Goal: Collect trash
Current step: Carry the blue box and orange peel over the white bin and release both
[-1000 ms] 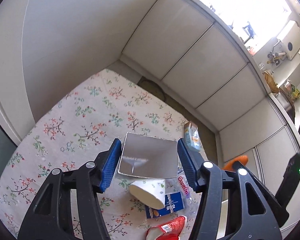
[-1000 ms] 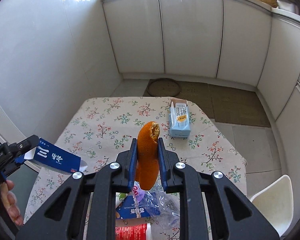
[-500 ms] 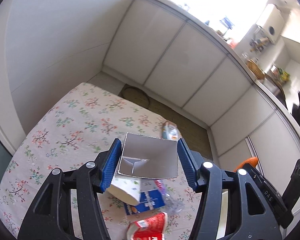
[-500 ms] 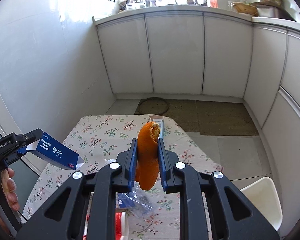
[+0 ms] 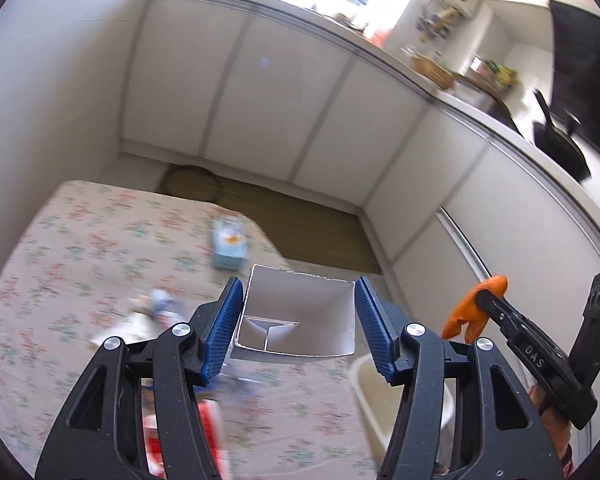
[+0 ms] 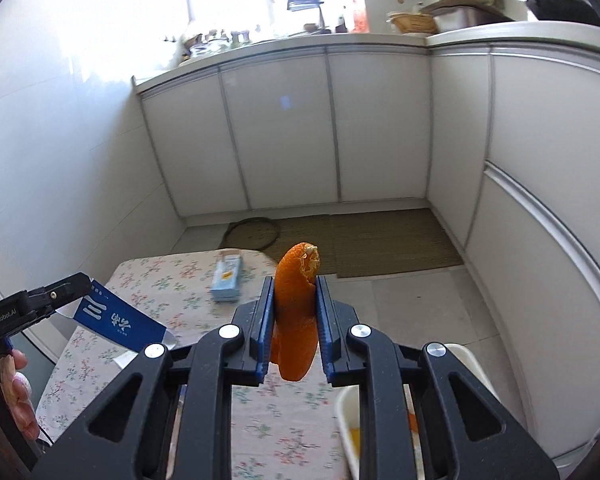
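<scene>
My left gripper [image 5: 299, 312] is shut on an empty cardboard box [image 5: 300, 320], white inside and blue outside [image 6: 120, 322], held above the table's right side. My right gripper [image 6: 295, 312] is shut on an orange peel [image 6: 296, 312], held upright above the table edge; the peel also shows at the right in the left wrist view [image 5: 476, 308]. A white bin [image 6: 350, 432] stands on the floor just right of the table, under the right gripper; it also shows in the left wrist view [image 5: 364, 384].
The floral-cloth table [image 5: 60, 280] holds a light blue carton [image 5: 228, 246] near its far edge, a red wrapper [image 5: 208, 424] and blurred plastic trash [image 5: 156, 304] near me. White cabinets [image 6: 380, 128] line the room; a brown mat [image 6: 380, 236] lies on the floor.
Both grippers have risen and swung right, off the table's middle toward the white bin. Each keeps its hold: box in the left, peel in the right.
</scene>
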The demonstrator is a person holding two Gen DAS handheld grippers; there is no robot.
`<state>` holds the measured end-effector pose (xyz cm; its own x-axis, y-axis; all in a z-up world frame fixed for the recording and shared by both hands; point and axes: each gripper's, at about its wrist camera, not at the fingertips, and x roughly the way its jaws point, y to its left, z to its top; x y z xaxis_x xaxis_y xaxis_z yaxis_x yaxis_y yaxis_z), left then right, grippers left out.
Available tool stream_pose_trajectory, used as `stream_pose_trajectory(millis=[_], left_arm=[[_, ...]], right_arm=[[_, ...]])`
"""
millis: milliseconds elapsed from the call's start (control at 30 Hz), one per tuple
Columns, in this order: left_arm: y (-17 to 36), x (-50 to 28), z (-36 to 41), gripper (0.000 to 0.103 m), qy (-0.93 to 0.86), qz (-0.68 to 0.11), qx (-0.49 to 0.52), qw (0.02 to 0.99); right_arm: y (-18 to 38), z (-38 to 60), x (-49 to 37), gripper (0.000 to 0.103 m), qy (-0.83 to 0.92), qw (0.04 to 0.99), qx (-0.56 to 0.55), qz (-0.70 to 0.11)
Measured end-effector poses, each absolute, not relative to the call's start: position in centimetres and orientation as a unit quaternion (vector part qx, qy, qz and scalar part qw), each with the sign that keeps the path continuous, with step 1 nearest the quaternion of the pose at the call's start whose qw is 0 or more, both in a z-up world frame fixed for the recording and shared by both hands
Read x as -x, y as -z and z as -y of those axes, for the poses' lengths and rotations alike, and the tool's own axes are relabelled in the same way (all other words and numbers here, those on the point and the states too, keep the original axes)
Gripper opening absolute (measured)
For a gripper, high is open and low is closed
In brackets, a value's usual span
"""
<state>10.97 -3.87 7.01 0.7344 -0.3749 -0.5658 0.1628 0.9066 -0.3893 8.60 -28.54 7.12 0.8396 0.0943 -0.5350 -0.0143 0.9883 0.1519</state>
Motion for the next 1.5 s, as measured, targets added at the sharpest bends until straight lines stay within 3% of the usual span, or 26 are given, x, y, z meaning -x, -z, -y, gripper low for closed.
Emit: stream_pose_trajectory(millis=[233, 333, 367, 400, 433, 633, 1100, 1167, 1233, 1500], left_arm=[[-6.4, -11.1, 13.4, 0.055, 0.206, -0.355, 0.122, 0.904], [-6.0, -10.9, 16.9, 0.055, 0.224, -0.362, 0.104, 0.899], [-5.9, -10.8, 17.8, 0.055, 0.228, -0.364, 0.099, 0.897], [-5.7, -10.7, 19.0, 0.055, 0.233, -0.366, 0.094, 0.896], [-5.5, -10.7, 20.2, 0.055, 0.237, -0.368, 0.089, 0.895], [-4.1, -10.6, 25.3, 0.055, 0.261, -0.387, 0.071, 0.882], [-1.6, -11.5, 31.3, 0.057, 0.298, -0.420, 0.035, 0.857], [-1.4, -11.4, 32.0, 0.062, 0.296, -0.420, 0.025, 0.857], [-1.3, -11.1, 32.4, 0.077, 0.290, -0.420, 0.015, 0.860], [-1.1, -10.7, 31.4, 0.095, 0.233, -0.399, -0.022, 0.886]], right_arm=[[-5.6, 36.3, -6.5, 0.020, 0.039, 0.953, -0.087, -0.289], [-3.7, 39.0, -6.1, 0.025, 0.061, 0.944, -0.092, -0.311], [-3.2, 39.6, -5.9, 0.032, 0.069, 0.942, -0.096, -0.315], [-2.5, 40.5, -5.6, 0.054, 0.081, 0.940, -0.101, -0.317], [-2.1, 41.2, -5.3, 0.066, 0.092, 0.939, -0.105, -0.315], [-1.3, 46.4, -3.2, 0.079, 0.154, 0.929, -0.165, -0.293], [-0.8, 52.0, -1.6, 0.085, 0.246, 0.908, -0.201, -0.274], [-0.9, 52.0, -1.6, 0.085, 0.253, 0.908, -0.195, -0.270], [-1.1, 52.0, -1.4, 0.089, 0.264, 0.909, -0.189, -0.260], [-1.4, 50.8, -1.8, 0.093, 0.273, 0.914, -0.160, -0.256]])
